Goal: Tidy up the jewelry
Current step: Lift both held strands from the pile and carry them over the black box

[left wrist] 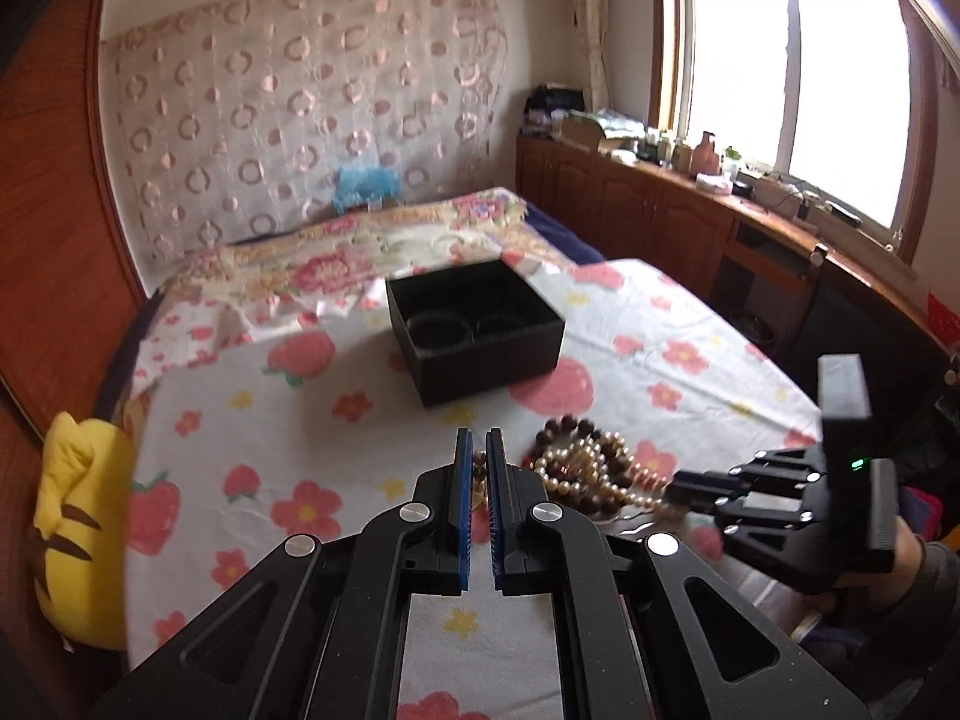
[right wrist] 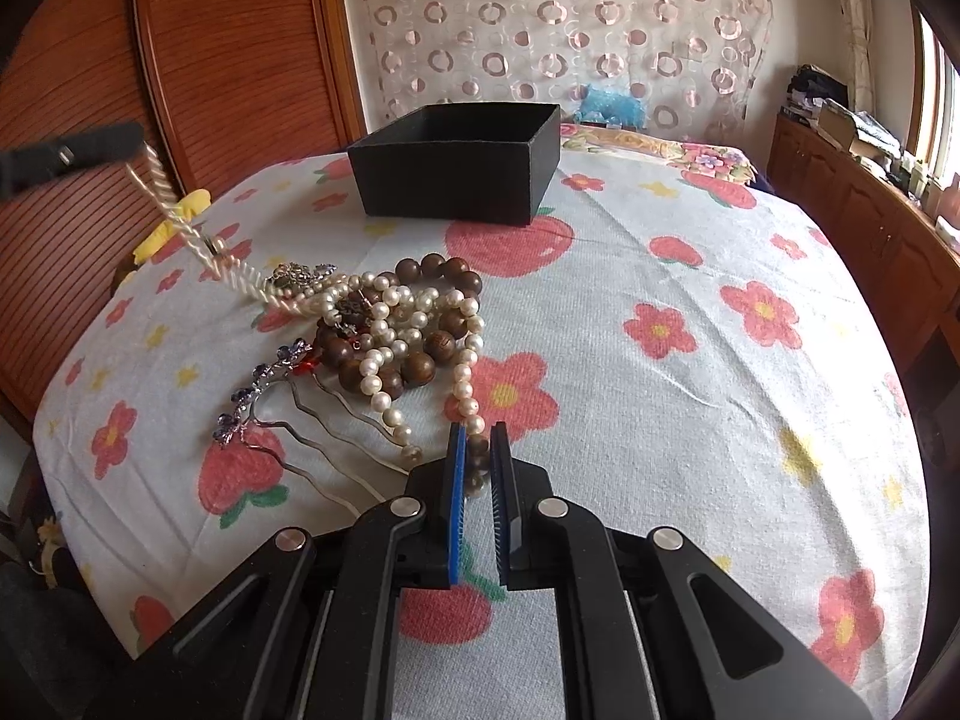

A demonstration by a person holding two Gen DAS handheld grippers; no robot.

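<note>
Left gripper (left wrist: 478, 483) is clamping shut on a twisted cream cord (right wrist: 180, 222), part of a necklace, and the cord is running taut from its tip down into the jewelry pile (right wrist: 396, 324). In the right wrist view the left gripper is sitting high at the left edge, blurred, well above the bedspread (right wrist: 660, 276). Right gripper (right wrist: 478, 462) is pinching shut on a brown bead at the near end of a pearl strand (right wrist: 462, 360), low against the cloth.

Pile is tangling 4 kinds of item: pearl strand, dark wooden bead bracelet (right wrist: 420, 360), a silver hair comb with purple flowers (right wrist: 264, 396), and the cord piece with a metal pendant. Black box (right wrist: 456, 180) is standing open behind the pile, well apart from it, with 2 round recesses inside showing in the left wrist view.

Judgement: step in hand is pulling the cord necklace free of the tangle while the right side is anchoring the rest. To do it well: keep lifting slowly along the line of the cord, watching whether pearls are riding up with it. If the pile starts dragging, ease off and reposition instead of yanking; the pendant looks likely to snag the pearls.

Pose: left gripper is pointing downward at a moderate angle toward the box, right one is tipping more steeply at the cloth, with a sleeve showing behind it at the left view's right edge.
</note>
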